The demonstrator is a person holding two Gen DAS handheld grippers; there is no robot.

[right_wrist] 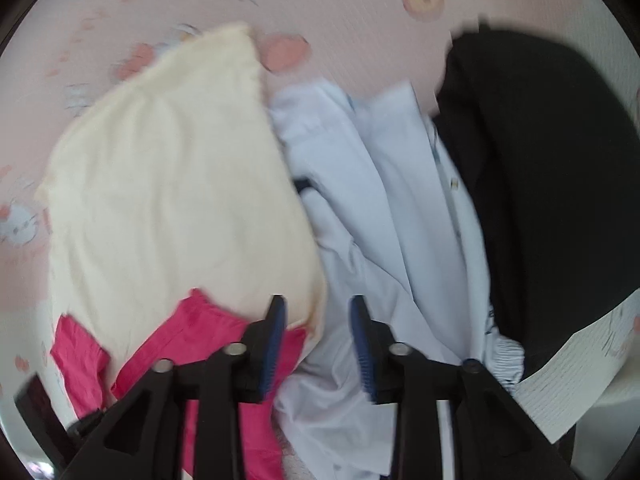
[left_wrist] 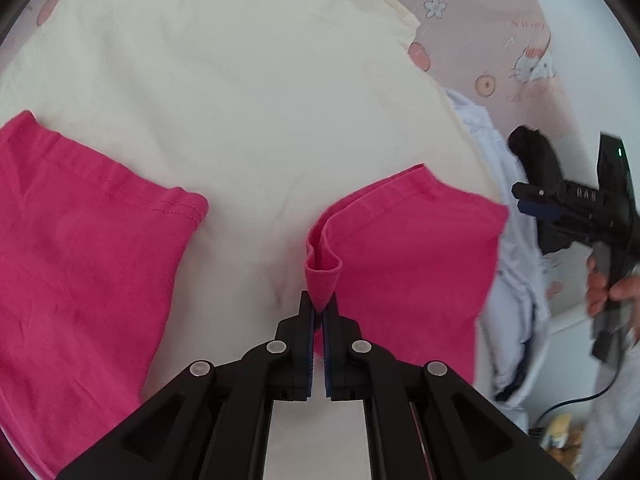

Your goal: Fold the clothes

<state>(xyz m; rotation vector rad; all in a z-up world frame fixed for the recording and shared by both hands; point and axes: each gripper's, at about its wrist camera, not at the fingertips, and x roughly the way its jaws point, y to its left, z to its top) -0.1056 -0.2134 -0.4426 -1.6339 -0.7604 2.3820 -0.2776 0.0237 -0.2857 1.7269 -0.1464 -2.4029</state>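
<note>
left gripper: points steeply down, jaws clamped on a pinched fold of the pink garment | pink garment: lies on the cream garment, in two parts with cream cloth between | right gripper: tilted down above the pale blue shirt, fingers apart, nothing between; black garment at its right | pink printed sheet: free past the cream edge
</note>
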